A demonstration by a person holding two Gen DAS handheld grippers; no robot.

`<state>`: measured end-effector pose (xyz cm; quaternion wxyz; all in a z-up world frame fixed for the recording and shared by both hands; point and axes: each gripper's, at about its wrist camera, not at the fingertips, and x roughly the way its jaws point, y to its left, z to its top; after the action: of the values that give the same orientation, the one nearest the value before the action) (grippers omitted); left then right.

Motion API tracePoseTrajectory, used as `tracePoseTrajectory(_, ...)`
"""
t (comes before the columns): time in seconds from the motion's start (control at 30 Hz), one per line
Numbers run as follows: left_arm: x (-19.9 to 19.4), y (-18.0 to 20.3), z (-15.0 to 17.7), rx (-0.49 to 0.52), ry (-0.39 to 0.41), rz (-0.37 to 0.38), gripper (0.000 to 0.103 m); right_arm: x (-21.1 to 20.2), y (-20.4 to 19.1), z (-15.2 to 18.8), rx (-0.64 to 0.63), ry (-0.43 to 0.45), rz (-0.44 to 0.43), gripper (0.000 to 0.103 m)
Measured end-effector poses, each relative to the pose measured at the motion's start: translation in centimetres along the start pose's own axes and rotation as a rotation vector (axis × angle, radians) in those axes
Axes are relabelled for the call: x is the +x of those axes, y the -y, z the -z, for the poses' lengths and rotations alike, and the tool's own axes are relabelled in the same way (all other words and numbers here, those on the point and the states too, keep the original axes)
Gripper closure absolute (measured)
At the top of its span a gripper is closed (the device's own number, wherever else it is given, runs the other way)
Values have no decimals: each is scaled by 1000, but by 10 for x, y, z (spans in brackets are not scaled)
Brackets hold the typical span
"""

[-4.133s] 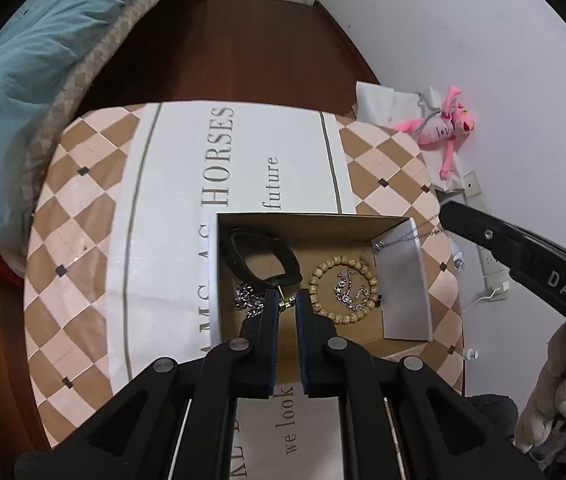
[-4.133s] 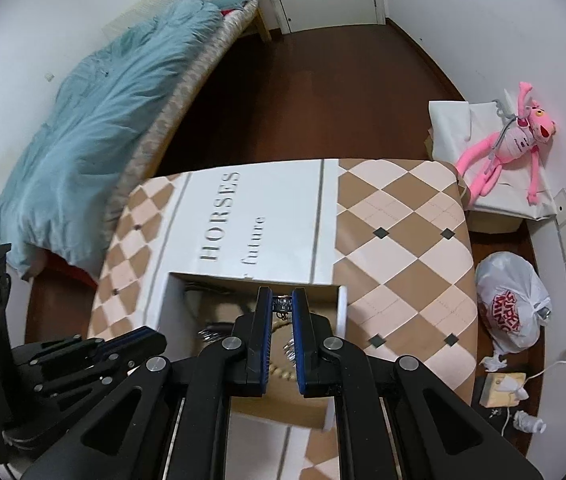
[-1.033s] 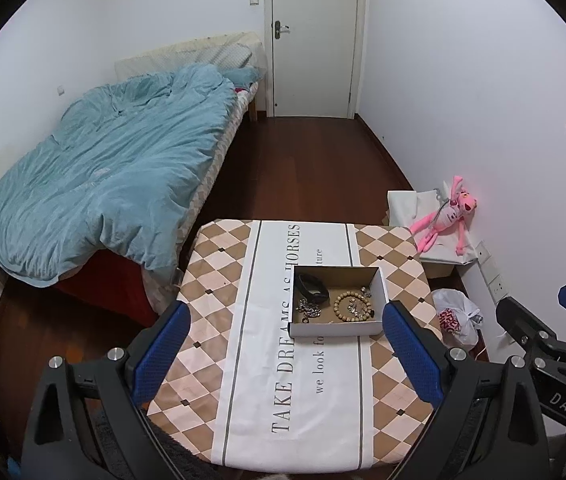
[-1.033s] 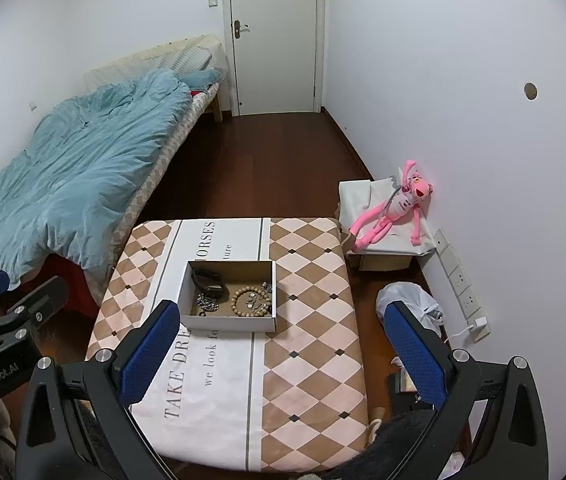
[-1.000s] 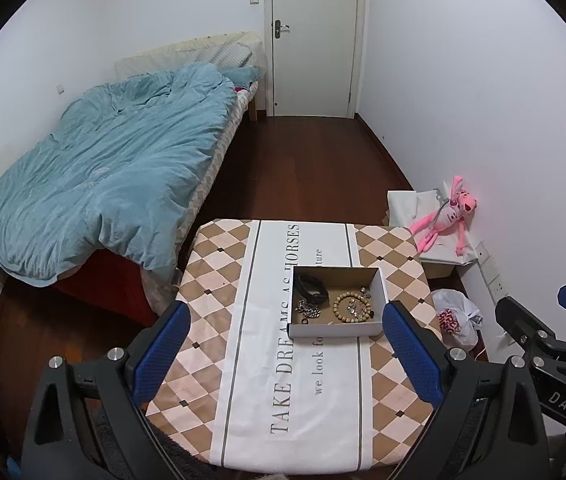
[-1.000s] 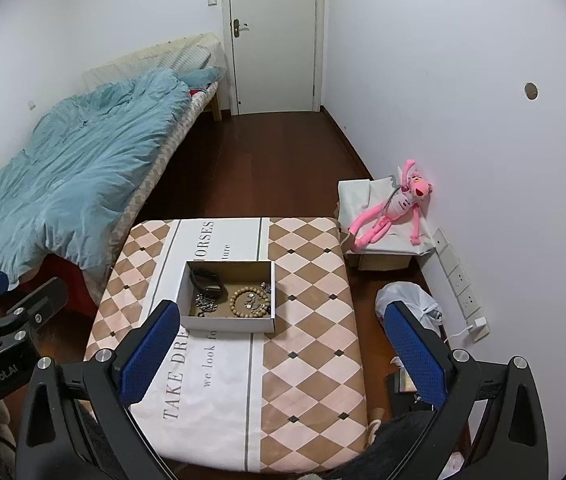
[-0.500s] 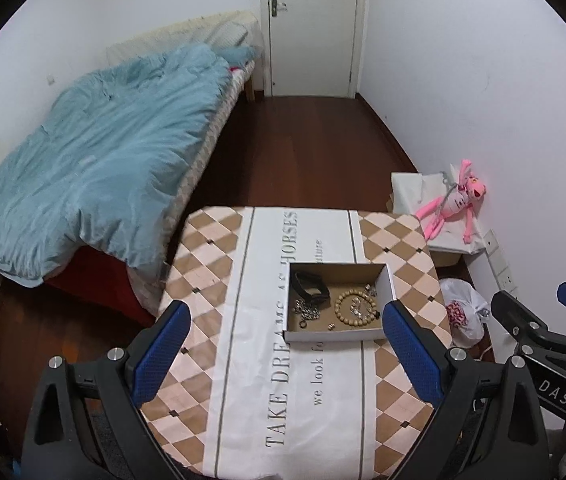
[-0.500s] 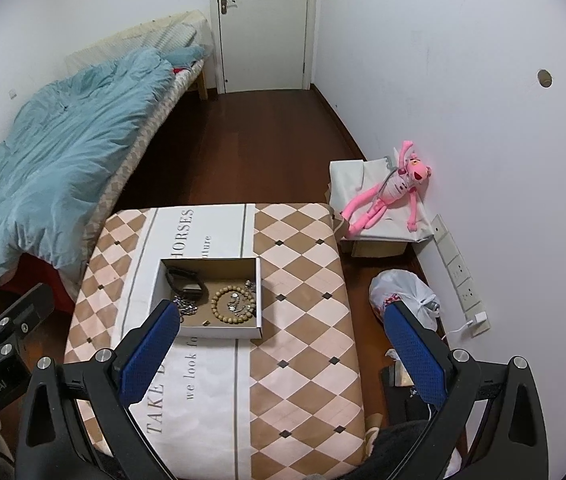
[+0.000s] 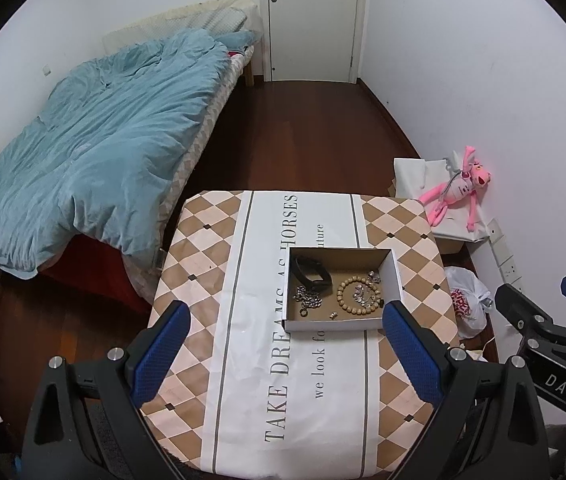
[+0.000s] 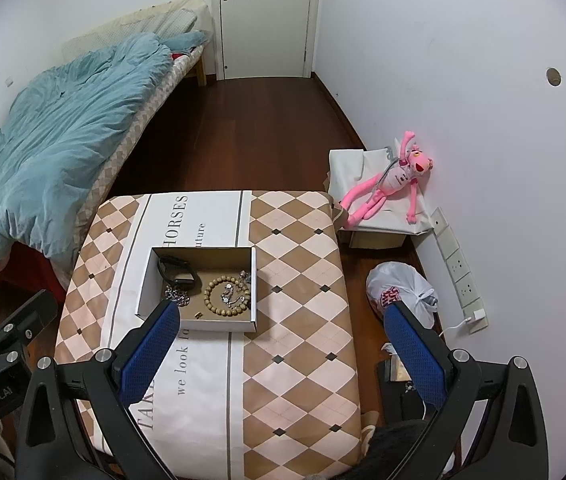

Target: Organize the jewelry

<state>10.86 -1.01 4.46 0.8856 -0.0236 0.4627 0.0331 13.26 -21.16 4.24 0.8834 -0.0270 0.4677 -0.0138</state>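
Both grippers are tilting down toward the tabletop, jaws gaping wide, empty. Jewelry is sitting in the box at 12 o'clock; chains risk tangling on contact.

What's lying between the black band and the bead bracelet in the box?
Bare cardboard floor of the box separates the black band from the bead bracelet; the left wrist view shows it best.

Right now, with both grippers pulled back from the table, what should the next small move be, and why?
Probably none: hold off. Both the left hand-held gripper and the right hand-held gripper are open and empty, and the jewelry sits inside the box.
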Motion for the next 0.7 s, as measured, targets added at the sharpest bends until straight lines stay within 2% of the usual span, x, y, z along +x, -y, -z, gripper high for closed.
tracePoseTrajectory(0.7, 3, -2, 6, 11, -8, 5, 5, 0, 2, 4, -1, -12, -2, 0)
